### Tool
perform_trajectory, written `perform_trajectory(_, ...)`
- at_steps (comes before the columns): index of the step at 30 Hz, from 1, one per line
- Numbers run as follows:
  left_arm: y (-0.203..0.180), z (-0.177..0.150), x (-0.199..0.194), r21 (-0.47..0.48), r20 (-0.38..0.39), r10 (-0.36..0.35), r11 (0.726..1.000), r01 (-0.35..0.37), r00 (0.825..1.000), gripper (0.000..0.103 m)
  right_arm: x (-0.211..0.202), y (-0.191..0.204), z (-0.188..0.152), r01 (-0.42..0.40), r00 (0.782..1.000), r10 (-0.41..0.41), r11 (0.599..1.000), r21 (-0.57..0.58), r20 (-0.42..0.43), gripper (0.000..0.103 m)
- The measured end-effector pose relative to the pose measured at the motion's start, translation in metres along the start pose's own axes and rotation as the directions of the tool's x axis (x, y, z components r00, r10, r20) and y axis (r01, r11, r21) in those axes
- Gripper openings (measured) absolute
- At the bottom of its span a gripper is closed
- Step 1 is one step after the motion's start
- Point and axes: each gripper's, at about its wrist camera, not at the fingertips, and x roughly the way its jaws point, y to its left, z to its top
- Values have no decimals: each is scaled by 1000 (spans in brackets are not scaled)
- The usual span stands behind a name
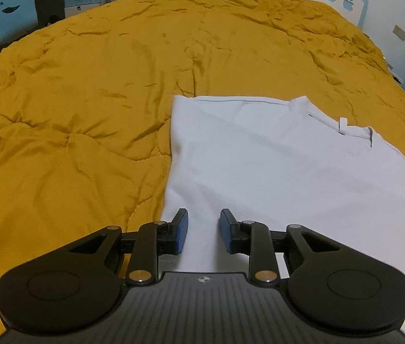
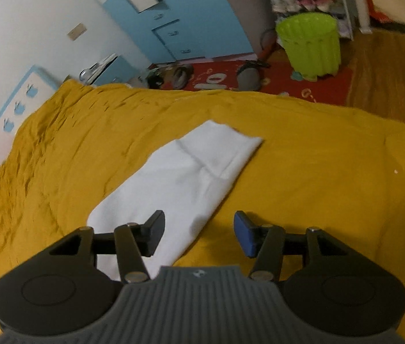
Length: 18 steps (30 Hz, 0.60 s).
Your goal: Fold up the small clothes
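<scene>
The white shirt (image 1: 274,157) lies flat, partly folded, on the yellow quilt (image 1: 87,86) of the bed, looking light, soft and limp, best pinched at a corner or hem, while the left claw (image 1: 204,229) and right claw (image 2: 199,233) hover above it, parted and empty.

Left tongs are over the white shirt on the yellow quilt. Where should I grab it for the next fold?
Probably the near left corner of the white shirt, just ahead of the open left tongs. Its long left edge lies straight and flat against the yellow quilt, so come from the left, slip one finger under, and pinch.
</scene>
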Motion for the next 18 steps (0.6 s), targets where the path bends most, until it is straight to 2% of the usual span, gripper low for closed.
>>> perform_trajectory(4, -3, -1, -1, 17, 2, 17, 1000, -17, 1000, 33, 18, -13, 11, -32, 999, 31, 996, 88, 13, 48)
perform_trajectory(6, -4, -2, -2, 8, 4, 23, 1000, -23, 1000, 33, 26, -15, 18, -30, 999, 27, 995, 99, 26, 43)
perform_trajectory(7, -4, -2, -3, -1, 5, 23, 1000, -23, 1000, 33, 31, -15, 21, -22, 999, 19, 995, 102, 31, 33)
perform_trajectory(8, -4, -3, -4, -4, 6, 21, 1000, -21, 1000, 33, 35, -14, 23, -5, 999, 2, 995, 102, 35, 10)
perform_trajectory(10, -5, -5, -6, 0, 11, 15, 1000, -15, 1000, 33, 39, -7, 26, 31, 999, -34, 997, 73, 39, 8)
perform_trajectory(13, -5, -6, -8, 6, 22, -13, 1000, 13, 1000, 33, 24, 18, 23, 33, 995, -30, 999, -23, 98, 6)
perform_trajectory(15, -5, -6, -11, 5, 24, -32, 999, 32, 999, 33, 8, 41, 19, 24, 992, -10, 994, -103, 127, 6)
perform_trajectory(18, -2, -4, -17, -2, 41, -56, 998, 56, 998, 32, -22, 85, 7, -35, 987, 67, 977, -211, 144, 6)
